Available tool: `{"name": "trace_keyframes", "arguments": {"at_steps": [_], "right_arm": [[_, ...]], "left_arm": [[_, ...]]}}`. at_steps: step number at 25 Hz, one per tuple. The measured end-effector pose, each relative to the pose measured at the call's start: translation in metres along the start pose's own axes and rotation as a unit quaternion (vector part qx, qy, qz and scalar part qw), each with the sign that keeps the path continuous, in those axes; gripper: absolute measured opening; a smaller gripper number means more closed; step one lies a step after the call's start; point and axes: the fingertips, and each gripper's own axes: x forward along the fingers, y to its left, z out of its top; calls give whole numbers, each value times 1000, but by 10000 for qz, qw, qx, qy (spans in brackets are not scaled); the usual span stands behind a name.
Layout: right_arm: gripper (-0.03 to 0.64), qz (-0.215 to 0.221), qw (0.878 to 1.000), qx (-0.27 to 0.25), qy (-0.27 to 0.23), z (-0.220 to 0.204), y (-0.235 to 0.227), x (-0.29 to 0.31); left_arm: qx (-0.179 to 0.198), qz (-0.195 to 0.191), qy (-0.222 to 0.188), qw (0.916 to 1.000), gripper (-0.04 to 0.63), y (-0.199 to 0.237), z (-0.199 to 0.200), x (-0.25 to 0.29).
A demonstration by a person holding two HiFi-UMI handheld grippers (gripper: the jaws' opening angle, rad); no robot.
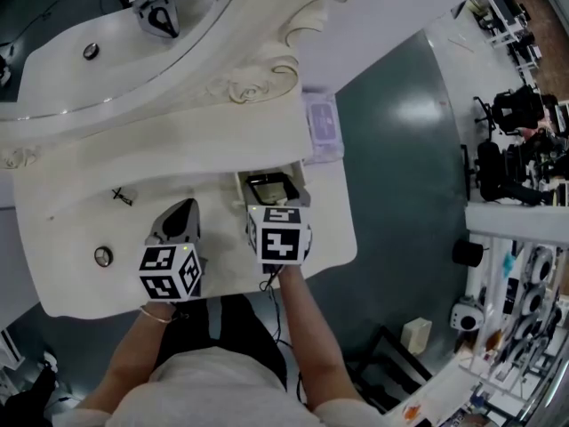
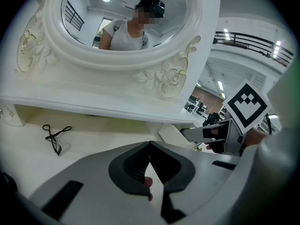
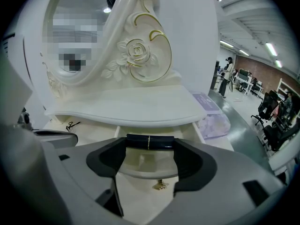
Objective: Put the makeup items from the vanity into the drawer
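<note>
Spanning the gap between the fingertips of the right gripper, a dark makeup tube with a thin gold band round its middle lies crosswise, each end pressed against one finger pad, so this gripper is clamped on it. Directly below and just beyond those fingertips is the open drawer, its pale inside showing under the tube and its curved front facing the gripper, with a small gold knob on that front, nearer the camera than the fingertips. Above the fingertips juts the white shelf that carries the carved oval mirror. To the right of the fingers, at the shelf's end, sits a pale purple pouch, well apart from the tube. The left gripper is over the vanity top, beside the right gripper and on its left; its two fingers are pressed together at the tips and carry nothing. Ahead of its fingertips and off to their left a thin black wiry item lies flat on the top. Farther to the left of that gripper, near the front edge, a small round metal piece is on the top; what it is cannot be made out.
</note>
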Motion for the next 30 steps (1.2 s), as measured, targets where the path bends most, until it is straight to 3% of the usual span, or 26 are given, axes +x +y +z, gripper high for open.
{"name": "trace_keyframes", "arguments": {"at_steps": [19, 25, 30], "right_arm": [[311, -178, 9990, 22, -409, 12, -4, -6], [310, -288, 9956, 248, -856, 20, -6, -27], [296, -237, 9943, 434, -942, 18, -2, -44]], "left_arm": [[-47, 80, -78, 9999, 3, 7, 2, -9], [-46, 85, -175, 9998, 3, 4, 6, -19], [-30, 68, -273, 9996, 3, -2, 9, -31]]}}
